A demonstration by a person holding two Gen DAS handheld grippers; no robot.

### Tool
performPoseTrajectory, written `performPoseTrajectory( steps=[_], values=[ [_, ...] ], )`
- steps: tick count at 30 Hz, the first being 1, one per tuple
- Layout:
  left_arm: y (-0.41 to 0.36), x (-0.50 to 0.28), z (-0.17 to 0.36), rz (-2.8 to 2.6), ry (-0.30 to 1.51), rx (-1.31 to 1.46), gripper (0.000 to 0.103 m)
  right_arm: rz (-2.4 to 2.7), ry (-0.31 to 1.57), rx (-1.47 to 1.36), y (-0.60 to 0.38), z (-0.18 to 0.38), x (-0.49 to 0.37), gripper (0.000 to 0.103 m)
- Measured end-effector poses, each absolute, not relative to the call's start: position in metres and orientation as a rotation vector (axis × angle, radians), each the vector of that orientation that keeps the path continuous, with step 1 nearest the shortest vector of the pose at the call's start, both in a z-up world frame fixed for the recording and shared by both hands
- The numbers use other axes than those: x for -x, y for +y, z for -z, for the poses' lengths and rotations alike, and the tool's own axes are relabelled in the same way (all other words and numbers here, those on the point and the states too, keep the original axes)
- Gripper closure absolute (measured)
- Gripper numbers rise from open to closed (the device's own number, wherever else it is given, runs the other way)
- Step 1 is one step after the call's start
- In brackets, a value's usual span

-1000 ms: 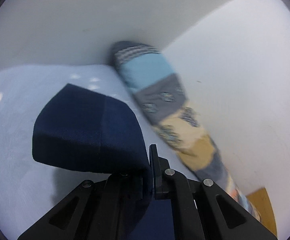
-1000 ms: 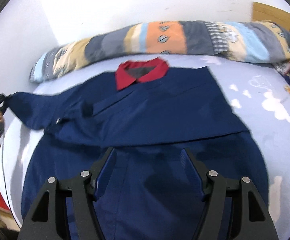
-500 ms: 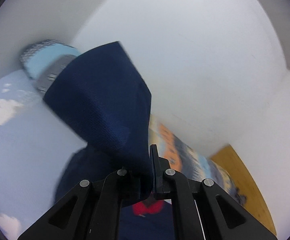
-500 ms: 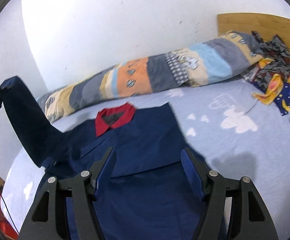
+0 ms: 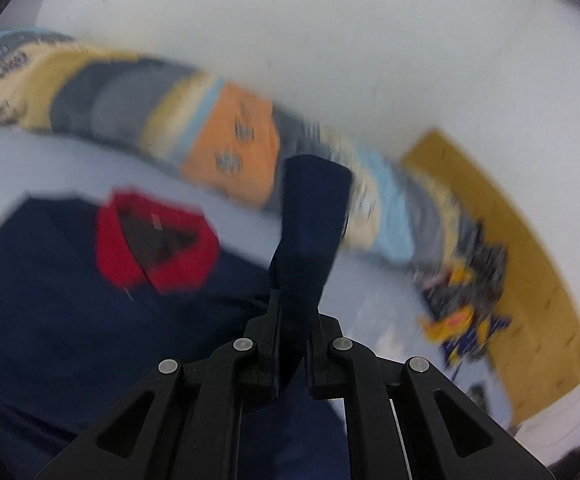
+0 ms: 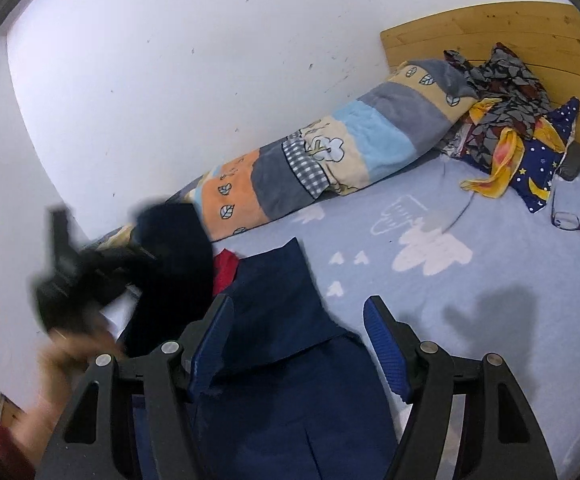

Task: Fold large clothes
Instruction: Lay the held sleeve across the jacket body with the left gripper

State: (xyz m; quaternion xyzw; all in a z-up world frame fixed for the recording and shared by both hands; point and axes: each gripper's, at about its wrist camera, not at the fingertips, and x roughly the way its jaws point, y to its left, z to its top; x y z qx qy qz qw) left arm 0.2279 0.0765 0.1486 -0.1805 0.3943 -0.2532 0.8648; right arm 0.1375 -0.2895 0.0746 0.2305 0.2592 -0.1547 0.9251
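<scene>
On the pale blue bed sheet (image 6: 470, 300) the navy shirt (image 6: 290, 380) lies spread beneath the right gripper (image 6: 298, 344), whose blue jaws gape wide and empty, while the left gripper (image 5: 293, 344) is clamped on its raised sleeve (image 5: 310, 232).

Home bedroom — bed sheet (image 6: 470, 300), patchwork bolster (image 6: 330, 160), wooden headboard (image 6: 490, 32), glasses (image 6: 574, 222).

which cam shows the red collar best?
Left wrist: the red collar is in full view, though blurred. Right wrist shows only a sliver, the rest hidden behind the lifted sleeve.
</scene>
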Motion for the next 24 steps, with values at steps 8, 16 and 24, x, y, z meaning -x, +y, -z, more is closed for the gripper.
performPoseTrajectory(
  steps=[8, 16, 24],
  values=[
    [0.004, -0.273, -0.044, 0.458, 1.022, 0.178, 0.077, 0.323, 0.536, -0.510, -0.302, -0.073, -0.134, 0.032],
    [-0.018, -0.239, -0.050, 0.544, 1.025, -0.035, 0.032, 0.344, 0.527, -0.549, -0.311, -0.072, -0.128, 0.032],
    [0.040, -0.242, -0.085, 0.493, 0.916, -0.160, 0.029, 0.350, 0.563, -0.553, -0.308, -0.066, -0.135, 0.032]
  ],
)
